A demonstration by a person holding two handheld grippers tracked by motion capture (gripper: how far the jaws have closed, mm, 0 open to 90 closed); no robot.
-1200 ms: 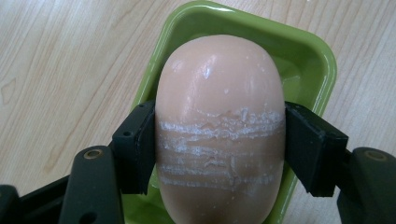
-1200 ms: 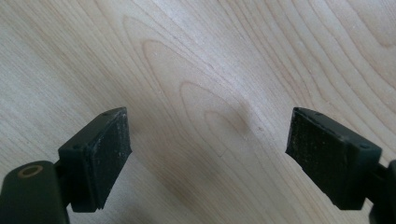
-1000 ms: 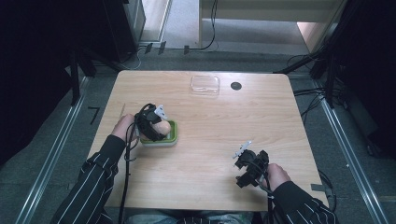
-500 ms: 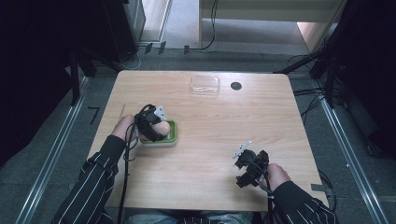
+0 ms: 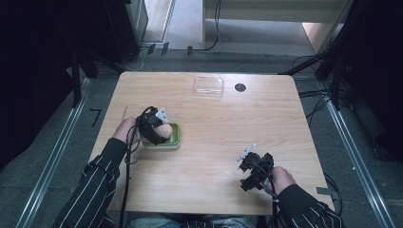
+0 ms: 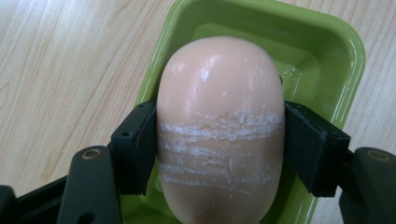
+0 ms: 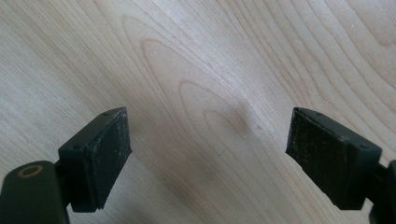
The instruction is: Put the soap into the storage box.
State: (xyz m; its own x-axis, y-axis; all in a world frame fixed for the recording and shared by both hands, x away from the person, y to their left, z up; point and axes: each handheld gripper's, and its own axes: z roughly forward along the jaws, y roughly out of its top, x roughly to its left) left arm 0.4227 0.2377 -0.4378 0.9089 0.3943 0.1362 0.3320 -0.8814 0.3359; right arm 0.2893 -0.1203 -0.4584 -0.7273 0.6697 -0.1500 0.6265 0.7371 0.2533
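Observation:
A peach-coloured bar of soap (image 6: 219,93), scored with white scrape lines, hangs over a lime-green dish (image 6: 348,51). My left gripper (image 6: 219,149) is shut on it, and both black pads (image 6: 137,144) press its sides. In the high view this gripper (image 5: 163,131) holds the soap (image 5: 166,129) over the green dish (image 5: 176,141) at the table's left middle. My right gripper (image 5: 245,165) rests near the front right of the table. Its jaws stand wide open over bare wood in the right gripper view (image 7: 208,154), with nothing between them.
A clear plastic box (image 5: 208,85) lies at the far edge of the wooden table (image 5: 266,123), with a black round grommet (image 5: 240,87) just right of it. Cables trail on the floor around the table.

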